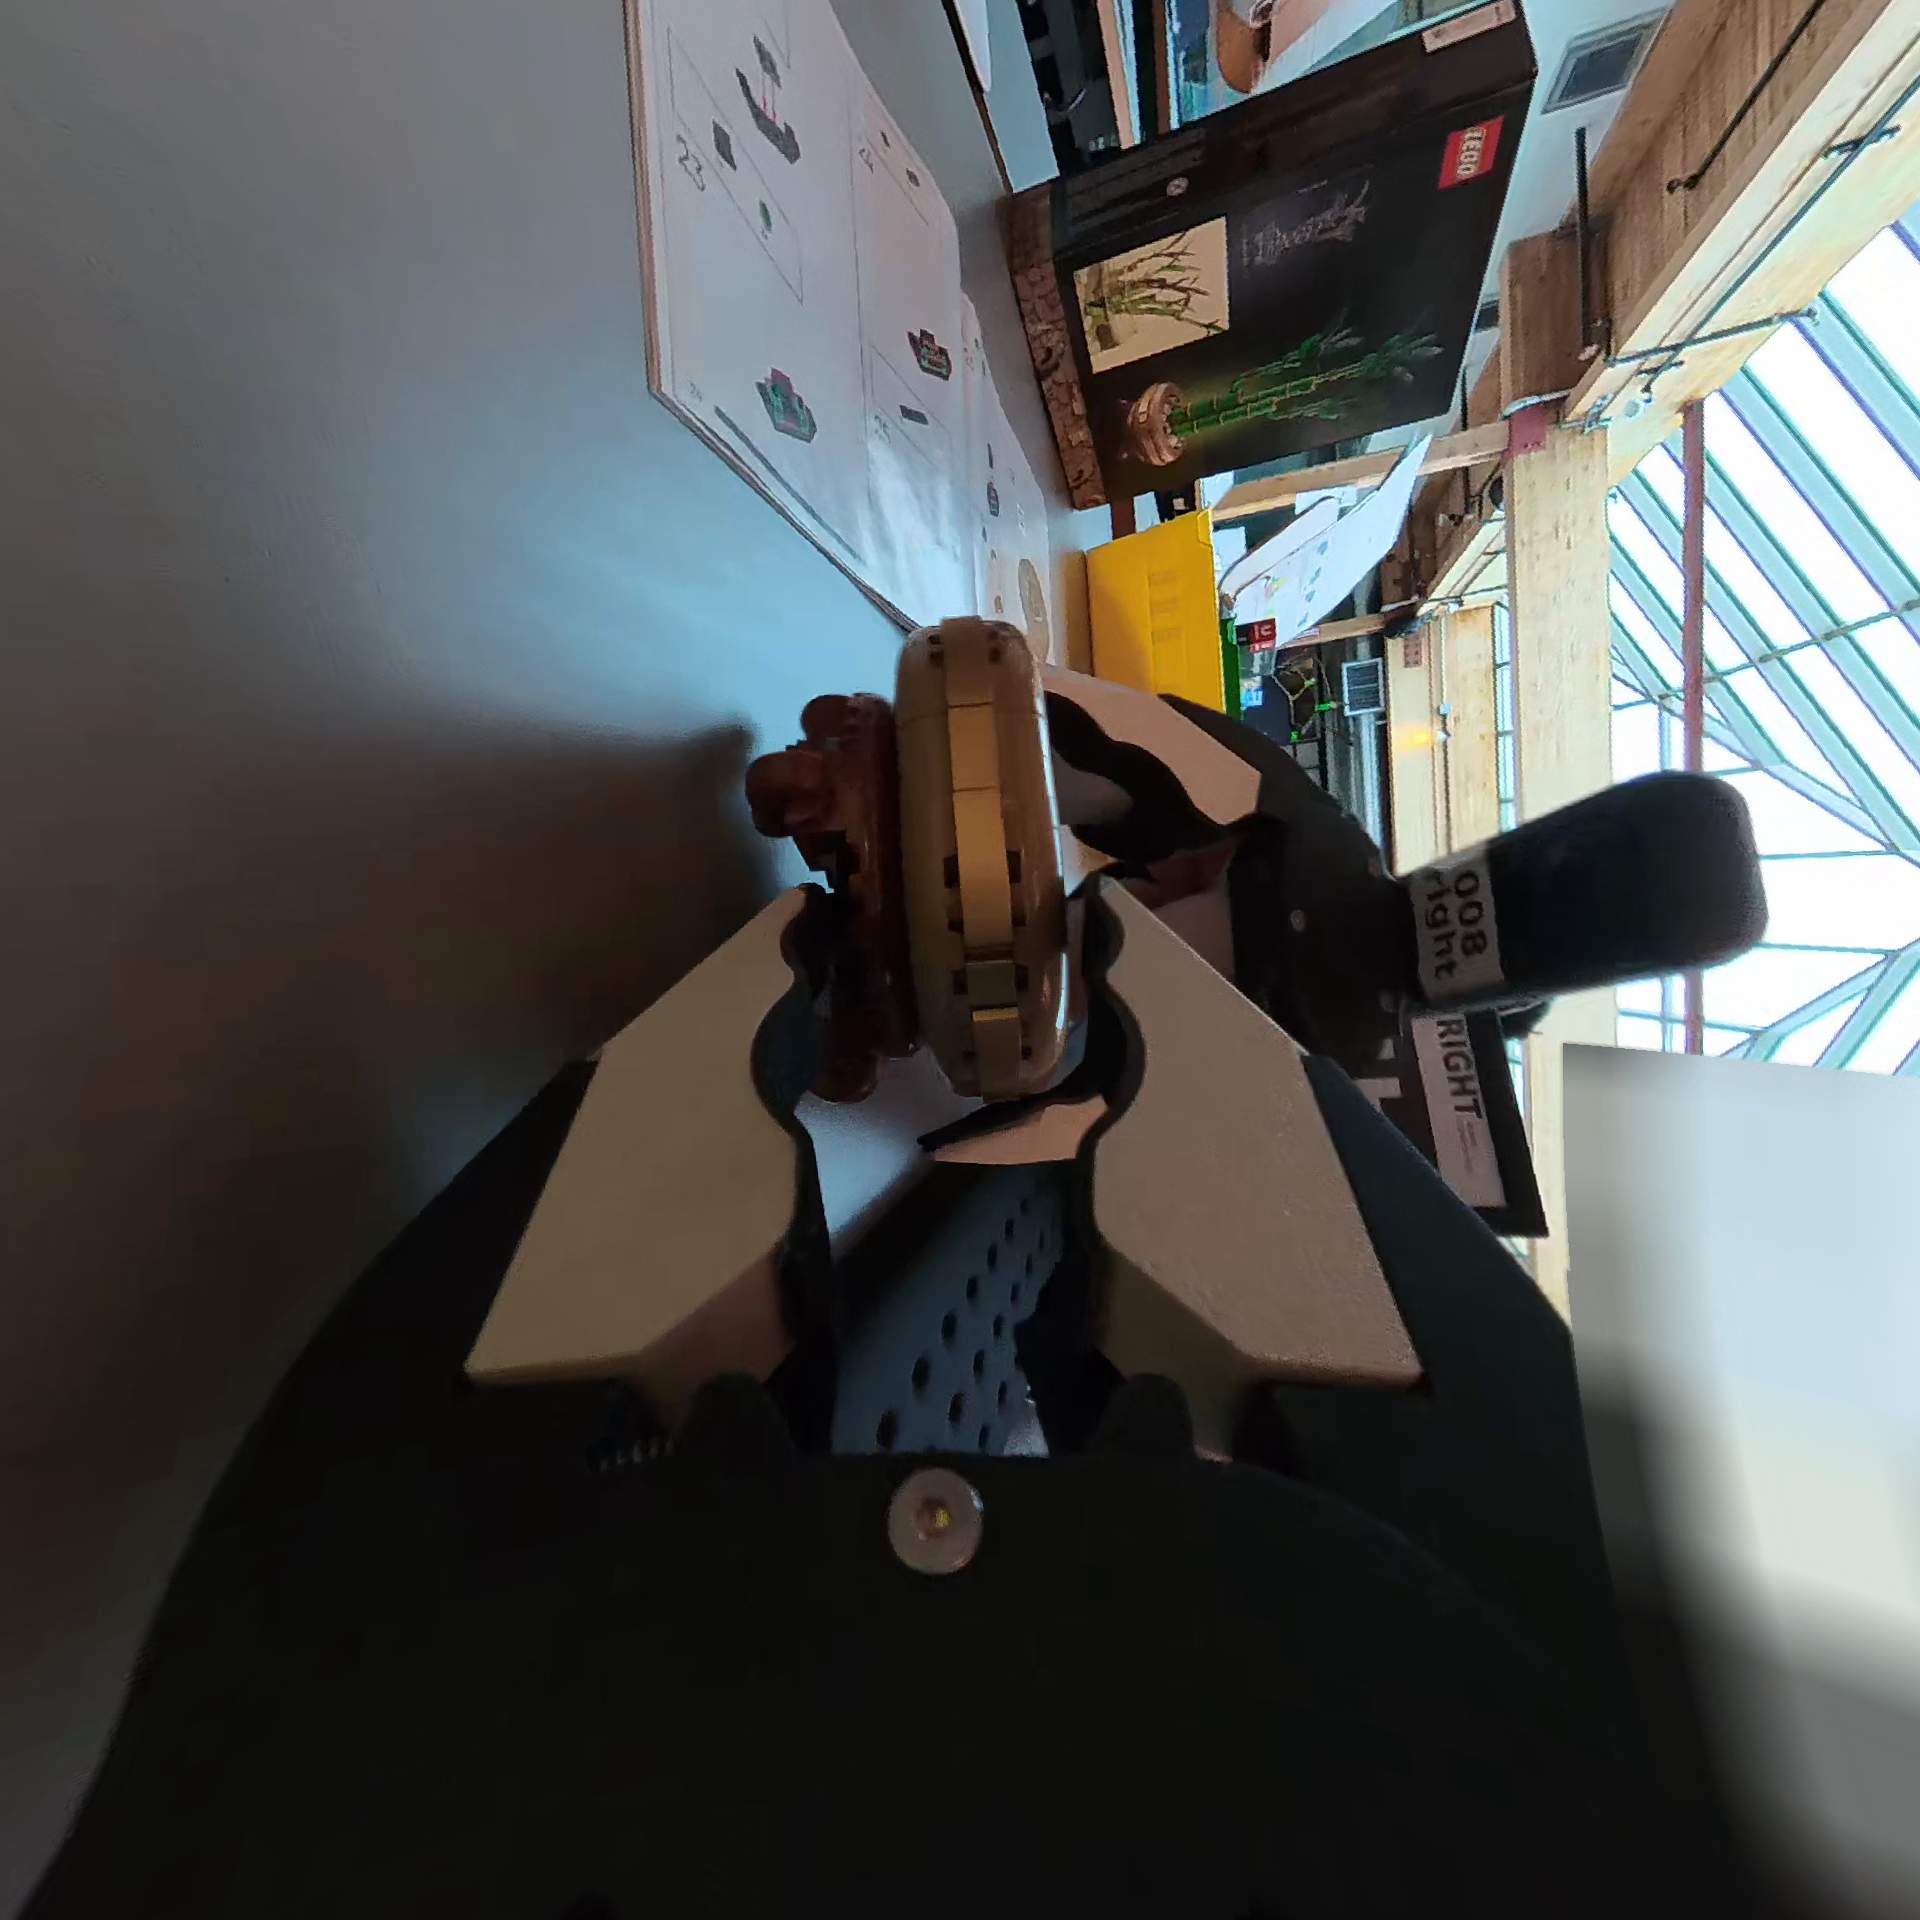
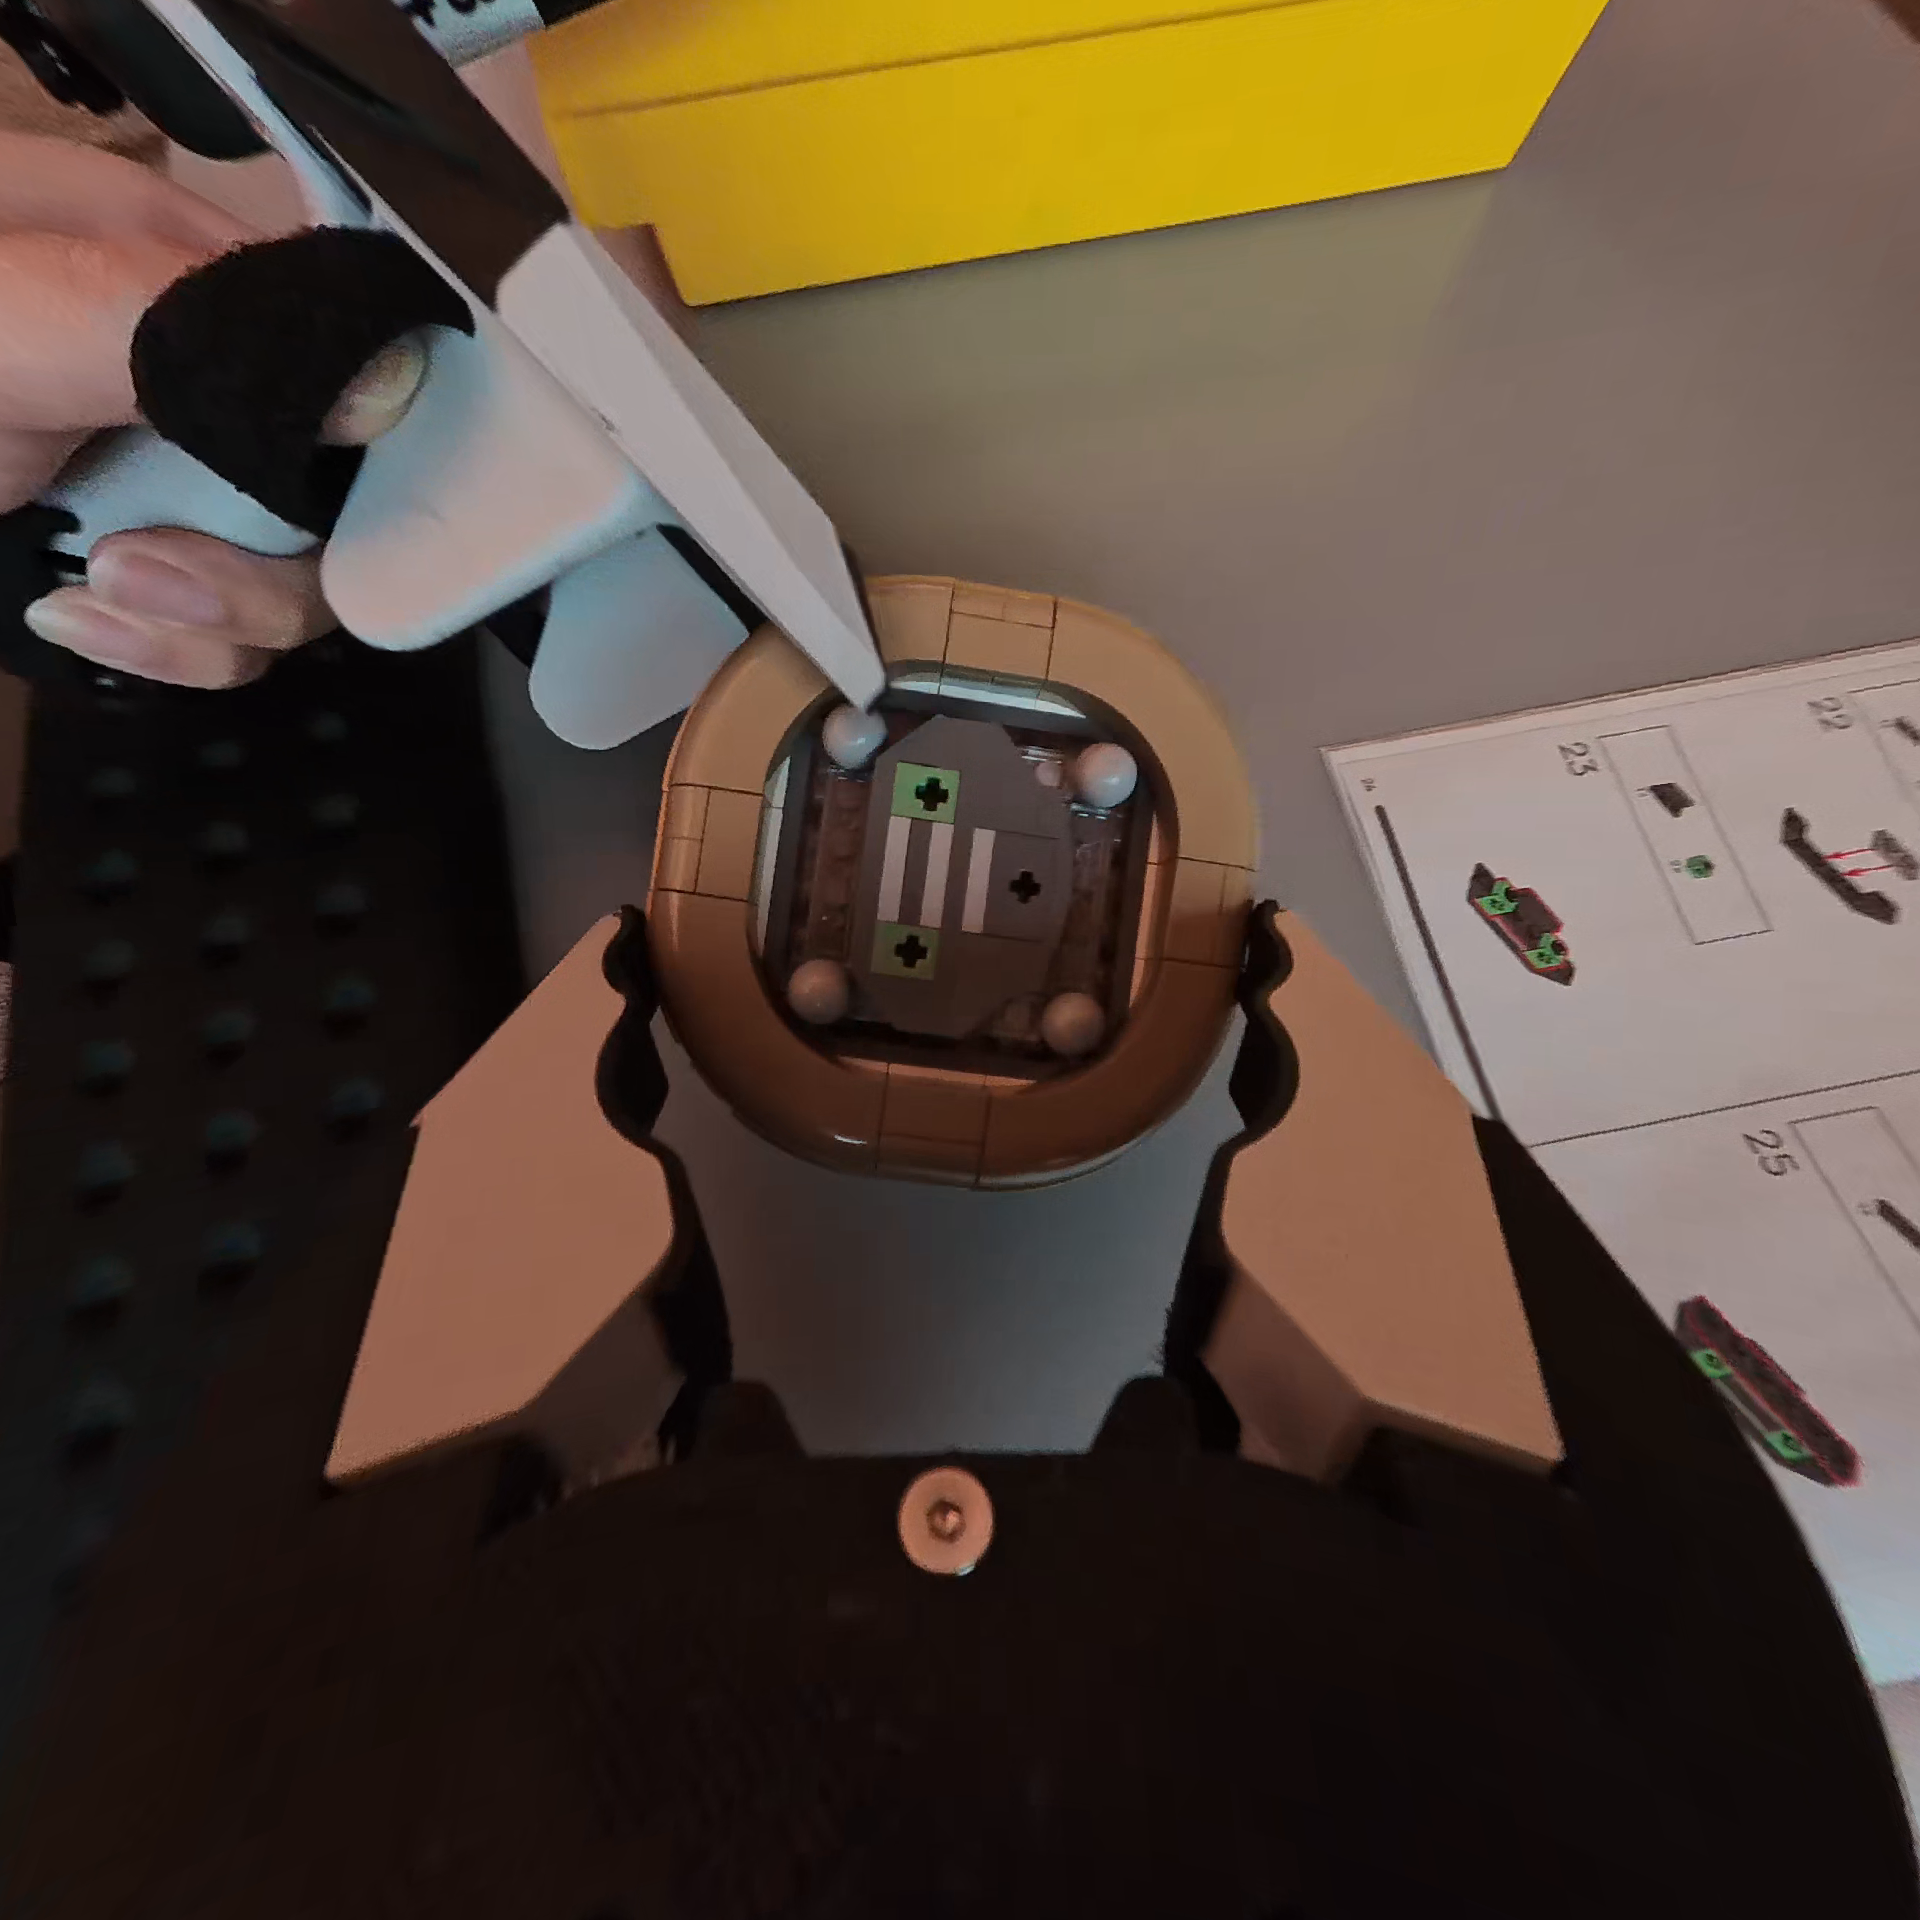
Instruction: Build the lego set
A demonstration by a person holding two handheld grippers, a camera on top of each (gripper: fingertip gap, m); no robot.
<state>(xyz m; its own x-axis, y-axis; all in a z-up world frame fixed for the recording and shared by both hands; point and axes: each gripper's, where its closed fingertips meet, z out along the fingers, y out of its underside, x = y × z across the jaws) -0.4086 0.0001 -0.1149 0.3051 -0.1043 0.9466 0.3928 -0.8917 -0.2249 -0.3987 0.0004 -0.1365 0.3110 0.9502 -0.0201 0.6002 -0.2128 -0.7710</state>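
Note:
A round tan pot model (image 2: 935, 1127) has a dark grey centre with two green pieces, a grey ball at each corner, and a brown base (image 1: 831, 790). My right gripper (image 2: 945, 930) is shut on the tan ring's two sides and holds it above the table. Its fingers (image 1: 1132, 738) show behind the pot in the left wrist view. My left gripper (image 1: 951, 904) is shut across the pot's thickness, one jaw on the brown base and one on the top. One of its fingers (image 2: 727, 499) comes in from the upper left, its tip at a grey ball (image 2: 852, 732).
An open instruction booklet (image 2: 1662, 935) lies on the table to the right, also in the left wrist view (image 1: 790, 312). A yellow box (image 2: 1039, 135) stands behind the pot. The dark set box (image 1: 1278, 260) stands farther back. A dark perforated surface (image 2: 208, 935) lies at the left.

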